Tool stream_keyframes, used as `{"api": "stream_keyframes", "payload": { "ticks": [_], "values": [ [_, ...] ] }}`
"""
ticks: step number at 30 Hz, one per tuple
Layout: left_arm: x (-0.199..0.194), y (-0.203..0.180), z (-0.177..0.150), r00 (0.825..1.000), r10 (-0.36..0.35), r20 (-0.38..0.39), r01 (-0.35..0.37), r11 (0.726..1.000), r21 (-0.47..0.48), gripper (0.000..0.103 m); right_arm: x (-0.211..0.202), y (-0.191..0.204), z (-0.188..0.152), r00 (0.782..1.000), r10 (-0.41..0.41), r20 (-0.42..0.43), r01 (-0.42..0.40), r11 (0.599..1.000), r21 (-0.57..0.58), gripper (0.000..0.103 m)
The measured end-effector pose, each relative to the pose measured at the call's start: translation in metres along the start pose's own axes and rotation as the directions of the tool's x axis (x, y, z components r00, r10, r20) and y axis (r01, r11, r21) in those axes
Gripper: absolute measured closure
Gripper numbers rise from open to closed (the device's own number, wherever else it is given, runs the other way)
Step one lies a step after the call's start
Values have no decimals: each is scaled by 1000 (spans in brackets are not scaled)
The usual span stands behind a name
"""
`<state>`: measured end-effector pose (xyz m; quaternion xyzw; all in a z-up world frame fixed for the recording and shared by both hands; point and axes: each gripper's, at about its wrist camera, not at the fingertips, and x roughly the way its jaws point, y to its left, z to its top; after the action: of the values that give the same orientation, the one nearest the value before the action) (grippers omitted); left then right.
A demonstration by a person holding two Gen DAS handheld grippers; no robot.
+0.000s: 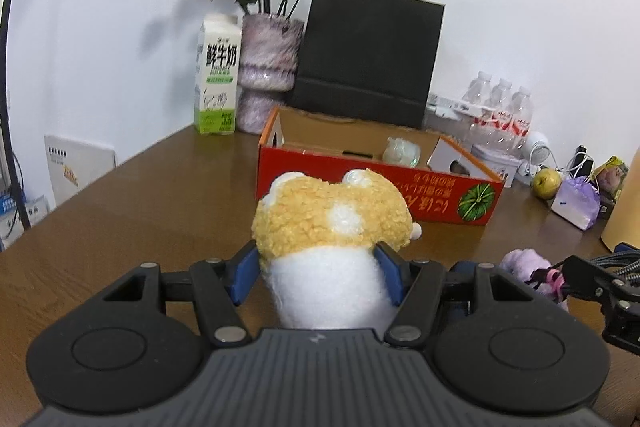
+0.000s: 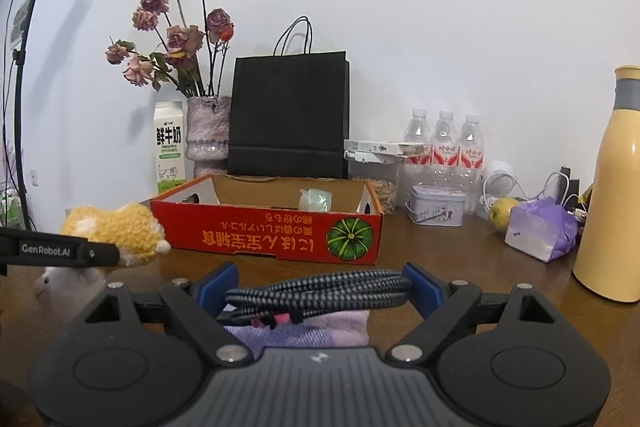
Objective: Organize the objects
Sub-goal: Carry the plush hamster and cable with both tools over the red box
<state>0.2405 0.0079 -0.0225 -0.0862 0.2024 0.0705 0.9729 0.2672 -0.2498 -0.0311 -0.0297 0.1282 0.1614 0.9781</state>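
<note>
Left gripper [image 1: 318,277]: jaws closed partway on the white lower body of a plush toy [image 1: 332,219], yellow head upright and leaning forward beyond the fingertips, centre frame. Toy's long axis in line with the fingers, pointing at the red cardboard box [image 1: 360,187] directly ahead, centre right of frame; box open-topped, near wall facing the jaws, one small pale object [image 1: 400,150] already inside. Judged: left gripper nearer the box, a lift over the near wall needed for the drop. Right gripper [image 2: 320,291]: jaws fairly wide, closed on a bundle of braided cable [image 2: 320,293] lying crosswise between the blue pads, lower centre frame; a purple cloth [image 2: 304,331] beneath, contact with it not determinable. Same box dead ahead in the right view, mid frame. Surface: brown wooden table [image 1: 140,211], bare in front of the box. Room, left to right along the white wall: milk carton [image 1: 216,75], vase of dried roses [image 1: 268,67], black paper bag [image 1: 368,55], water bottles [image 1: 500,111], yellow fruit [image 1: 546,183], yellow flask [image 2: 616,187] at far right edge.
</note>
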Motion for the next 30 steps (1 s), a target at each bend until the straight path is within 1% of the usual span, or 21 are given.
{"api": "stream_keyframes", "payload": {
  "ticks": [5,18,30],
  "values": [
    [0,-5,12,1000,-13,13,12,1000,13,41,2,4,10,1000,5,12,-5,1000,-11,15],
    [9,-14,42,998,-39,58,39,999,8,41,21,10,42,999,33,35,-32,999,-34,15],
    [32,-26,67,997,-39,70,40,999,-16,41,54,13,67,997,53,51,-51,998,-42,15]
  ]
}}
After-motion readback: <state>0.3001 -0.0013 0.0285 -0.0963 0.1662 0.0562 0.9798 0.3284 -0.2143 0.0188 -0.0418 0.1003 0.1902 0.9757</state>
